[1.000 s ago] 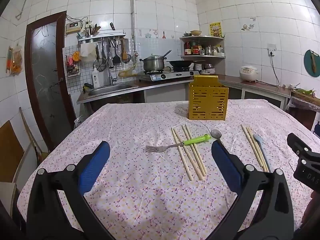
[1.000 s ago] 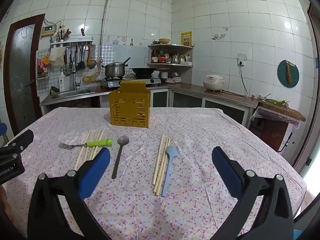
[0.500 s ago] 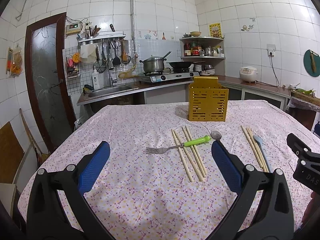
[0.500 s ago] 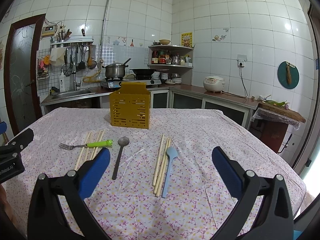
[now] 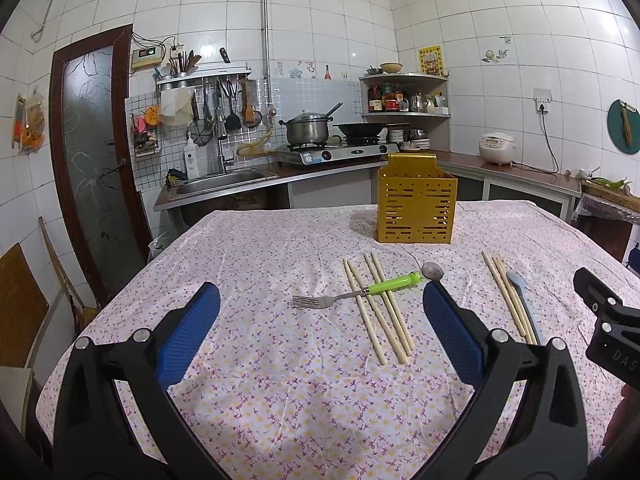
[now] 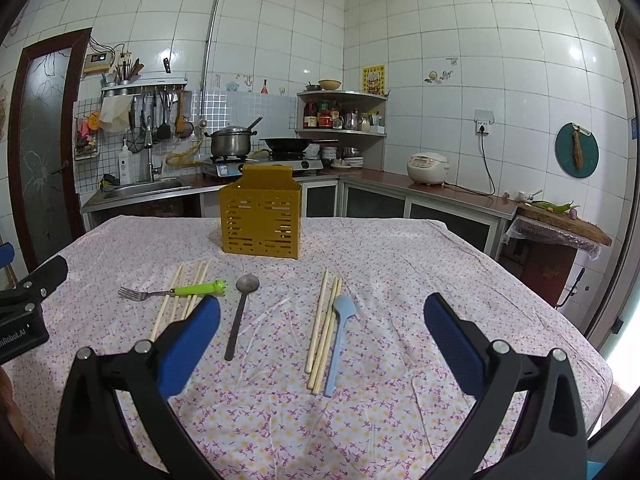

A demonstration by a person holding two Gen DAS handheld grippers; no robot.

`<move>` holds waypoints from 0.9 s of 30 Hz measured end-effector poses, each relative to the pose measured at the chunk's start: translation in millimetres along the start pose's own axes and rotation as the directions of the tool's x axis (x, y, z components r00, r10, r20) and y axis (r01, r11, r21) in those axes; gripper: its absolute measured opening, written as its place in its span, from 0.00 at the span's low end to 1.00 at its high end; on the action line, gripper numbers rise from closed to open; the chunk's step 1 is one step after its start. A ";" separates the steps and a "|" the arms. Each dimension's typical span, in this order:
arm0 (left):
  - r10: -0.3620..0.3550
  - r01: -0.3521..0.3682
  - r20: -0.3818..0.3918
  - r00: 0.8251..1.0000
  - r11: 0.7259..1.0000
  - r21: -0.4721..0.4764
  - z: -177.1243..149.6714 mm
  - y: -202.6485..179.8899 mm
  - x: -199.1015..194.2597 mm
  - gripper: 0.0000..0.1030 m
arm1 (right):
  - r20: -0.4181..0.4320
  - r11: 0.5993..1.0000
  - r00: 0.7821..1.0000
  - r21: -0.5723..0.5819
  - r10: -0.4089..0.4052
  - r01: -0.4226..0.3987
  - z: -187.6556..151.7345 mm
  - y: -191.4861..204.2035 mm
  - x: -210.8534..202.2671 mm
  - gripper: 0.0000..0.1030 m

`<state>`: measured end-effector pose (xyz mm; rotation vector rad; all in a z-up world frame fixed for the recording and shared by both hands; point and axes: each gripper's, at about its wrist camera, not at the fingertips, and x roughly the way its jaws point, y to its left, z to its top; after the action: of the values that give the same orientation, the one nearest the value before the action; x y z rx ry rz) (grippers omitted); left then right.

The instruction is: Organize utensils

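The left gripper (image 5: 320,336) hovers over the floral tablecloth (image 5: 280,392) with its jaws spread wide and nothing between them. Its right blue pad (image 5: 448,328) hides the handle of the metal spoon (image 5: 432,271), leaving only the bowl visible. The right gripper (image 6: 320,340) is likewise spread wide and empty; its left pad (image 6: 188,344) covers the near ends of the left set of chopsticks (image 6: 176,292).

The fork (image 6: 172,291) lies crosswise over that set, tines toward the left, green handle toward the spoon. The spoon's long axis runs near to far, bowl toward the yellow slotted utensil holder (image 6: 261,218), which stands upright at the far centre of the table. The right set of chopsticks (image 6: 324,320) and the light-blue plastic spoon (image 6: 340,340) lie side by side, lengthwise near to far. The holder's interior is not visible.
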<state>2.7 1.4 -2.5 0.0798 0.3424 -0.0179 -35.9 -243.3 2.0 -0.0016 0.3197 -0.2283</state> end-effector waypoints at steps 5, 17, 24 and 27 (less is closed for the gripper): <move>0.001 -0.001 0.000 1.000 1.000 0.000 0.5 2.1 -2.3 0.95 | 0.003 1.000 1.000 0.004 0.001 -0.001 -4.0 0.8 -1.3 0.96; -0.001 0.001 0.001 1.000 1.000 0.008 2.3 -0.1 -3.5 0.95 | -0.003 1.000 1.000 0.005 0.000 0.000 -4.8 -0.7 1.5 0.96; 0.000 0.000 0.001 1.000 1.000 0.008 2.8 -0.4 -2.3 0.95 | -0.005 1.000 1.000 0.004 0.000 0.000 -5.7 -0.3 1.4 0.96; -0.002 0.002 0.000 1.000 1.000 0.006 2.7 -0.3 -2.8 0.95 | -0.005 1.000 1.000 0.003 0.000 0.000 -5.5 -0.4 1.4 0.96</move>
<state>0.9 0.9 0.9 0.0858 0.3428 -0.0206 -36.4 -243.8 -3.7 0.0016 0.3244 -0.2286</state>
